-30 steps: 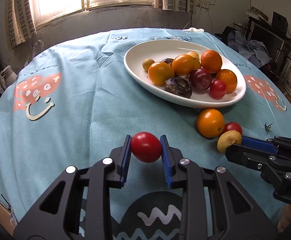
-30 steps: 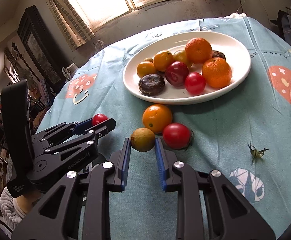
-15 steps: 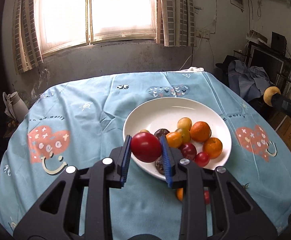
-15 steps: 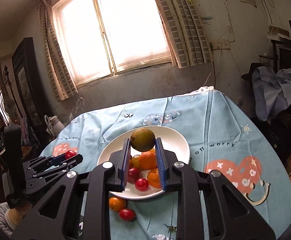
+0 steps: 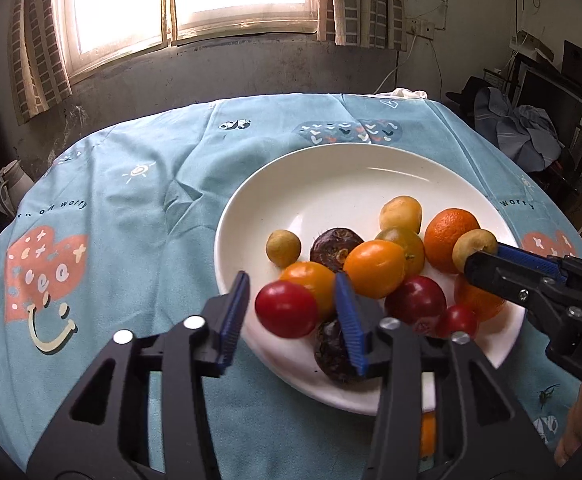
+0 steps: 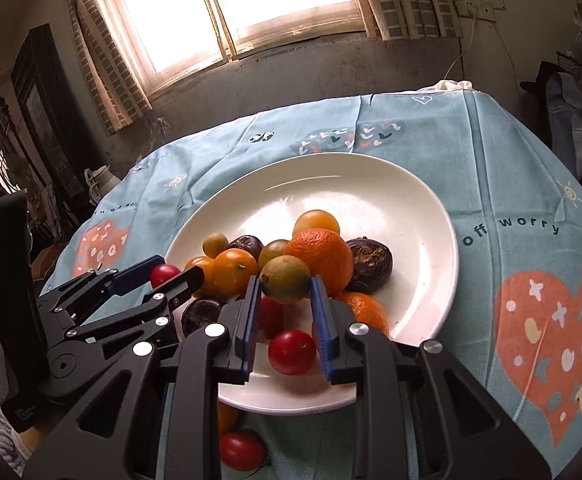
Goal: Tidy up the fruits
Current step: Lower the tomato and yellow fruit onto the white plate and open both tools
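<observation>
Over the near edge of the white plate (image 5: 331, 176), my left claw (image 5: 291, 312) has just been opening: a second ago it was clamped on the red tomato (image 5: 287, 309) low over the cloth, and now the blue pads stand clear of it on the left side, with the tomato loose between them above the heap of fruit (whether it still brushes the right pad I cannot tell). I read that as the release, so this tomato should drop among the oranges and plums on the plate, near the front rim. My right claw (image 6: 285, 300) has come up with it from the bench and is gripping the small yellow-green lime (image 6: 285, 279), pads pressed on both sides, held above the pile beside the big orange (image 6: 319, 256); it has not let go yet. In the right wrist view, two pieces are left on the blue tablecloth (image 6: 511, 152) below the plate's near rim: another red tomato (image 6: 242, 451) and an orange fruit (image 6: 225, 416) half hidden behind my claw. So the job is well along but not done, I judge: lime next, then those two.
</observation>
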`<state>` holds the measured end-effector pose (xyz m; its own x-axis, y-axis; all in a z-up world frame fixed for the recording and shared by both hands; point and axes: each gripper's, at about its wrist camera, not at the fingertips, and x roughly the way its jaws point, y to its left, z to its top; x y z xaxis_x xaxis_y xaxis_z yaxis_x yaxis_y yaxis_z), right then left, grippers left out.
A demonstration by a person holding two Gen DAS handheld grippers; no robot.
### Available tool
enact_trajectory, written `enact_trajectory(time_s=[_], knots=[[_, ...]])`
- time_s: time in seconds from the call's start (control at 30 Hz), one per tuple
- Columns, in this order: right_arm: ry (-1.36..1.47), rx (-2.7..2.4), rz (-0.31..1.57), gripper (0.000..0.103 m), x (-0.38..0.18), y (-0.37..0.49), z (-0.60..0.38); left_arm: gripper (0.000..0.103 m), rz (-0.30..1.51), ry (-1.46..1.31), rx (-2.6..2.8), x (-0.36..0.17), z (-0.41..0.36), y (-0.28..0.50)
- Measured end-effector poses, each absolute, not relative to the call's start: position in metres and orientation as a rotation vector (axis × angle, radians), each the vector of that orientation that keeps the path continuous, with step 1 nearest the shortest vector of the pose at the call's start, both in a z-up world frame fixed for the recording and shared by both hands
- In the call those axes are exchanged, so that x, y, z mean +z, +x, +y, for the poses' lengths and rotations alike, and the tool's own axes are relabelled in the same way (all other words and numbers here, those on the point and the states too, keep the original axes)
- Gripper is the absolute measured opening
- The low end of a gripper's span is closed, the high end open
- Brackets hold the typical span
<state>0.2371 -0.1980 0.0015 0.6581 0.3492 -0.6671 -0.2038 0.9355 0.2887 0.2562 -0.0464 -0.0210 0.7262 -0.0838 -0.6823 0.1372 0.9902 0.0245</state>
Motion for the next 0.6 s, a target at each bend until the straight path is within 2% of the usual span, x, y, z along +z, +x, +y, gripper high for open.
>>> enact_trajectory(time_s=[0.13, 0.23, 0.43, 0.47, 0.5, 0.53, 0.6], knots=[[0.143, 0.308, 0.800, 0.026, 0.001, 0.235, -0.192, 0.067, 0.732, 0.105, -0.129, -0.020, -0.051, 0.252], [0.132, 0.295, 0.799, 0.026, 0.006, 0.233, -0.194, 0.074, 0.721, 0.119, -0.114, -0.018, -0.052, 0.249], [0.176, 0.295, 0.669, 0.027, 0.049, 0.209, -0.207, 0.093, 0.666, 0.148, -0.044, -0.007, -0.045, 0.232], [0.185, 0.303, 0.637, 0.033, 0.059, 0.200, -0.208, 0.094, 0.655, 0.150, -0.036, -0.004, -0.044, 0.226], [0.188, 0.311, 0.609, 0.044, 0.069, 0.192, -0.208, 0.097, 0.647, 0.153, -0.029, -0.002, -0.043, 0.220], [0.190, 0.306, 0.569, 0.069, 0.077, 0.180, -0.209, 0.098, 0.641, 0.156, -0.023, 0.000, -0.042, 0.213], [0.177, 0.294, 0.488, 0.072, 0.086, 0.156, -0.207, 0.099, 0.635, 0.157, -0.010, 0.000, -0.040, 0.198]])
